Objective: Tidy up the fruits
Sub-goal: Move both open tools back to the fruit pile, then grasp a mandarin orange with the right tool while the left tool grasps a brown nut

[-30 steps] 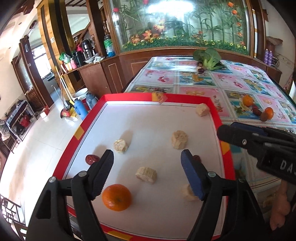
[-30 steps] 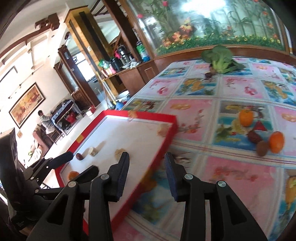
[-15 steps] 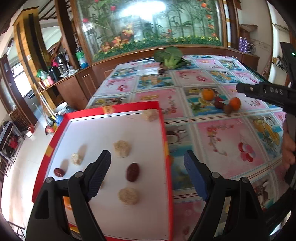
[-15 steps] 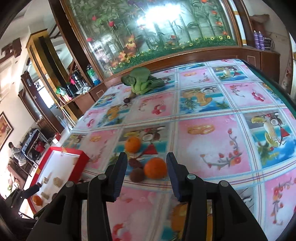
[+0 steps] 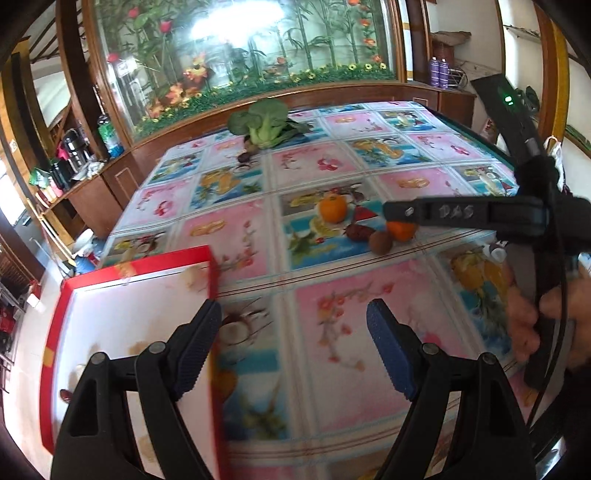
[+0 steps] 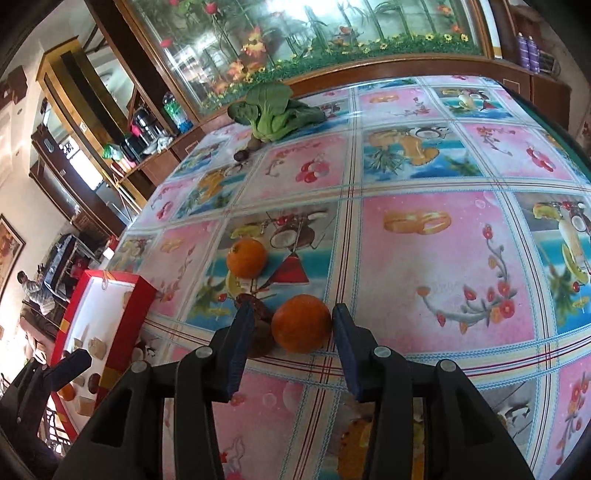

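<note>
A: What does the right wrist view give that the left one lacks?

B: A close look at the right gripper (image 6: 291, 343), its jaws spread on either side of the near orange (image 6: 301, 322), neither pad clearly touching it. A dark reddish date-like fruit (image 6: 260, 309) and a brown round fruit (image 6: 261, 339) sit just left of that orange, partly behind the left finger (image 6: 240, 350). The far orange (image 6: 246, 257) lies beyond, apart from the rest

A: And the left wrist view?

B: It sees the same cluster from farther off: the far orange (image 5: 333, 208), the date-like fruit (image 5: 357, 232), the brown fruit (image 5: 380, 242), and the near orange (image 5: 402, 230) half hidden under the right gripper's finger (image 5: 443, 214). The left gripper (image 5: 293, 347) hangs with jaws spread and nothing between them, over the right edge of the red tray (image 5: 136, 264); the tray's contents are blurred there

A: The tray shows better elsewhere?

B: In the right view the red tray (image 6: 146, 295) sits well left of the near orange, holding pale chunks (image 6: 96, 346); the rest is too small to name

A: The surface and room?

B: A tablecloth (image 6: 436, 258) printed with pink and blue fruit squares. Beyond the far orange lies a bok choy (image 6: 275, 116), and behind it a glass wall with flowers and bamboo (image 6: 314, 33)
</note>
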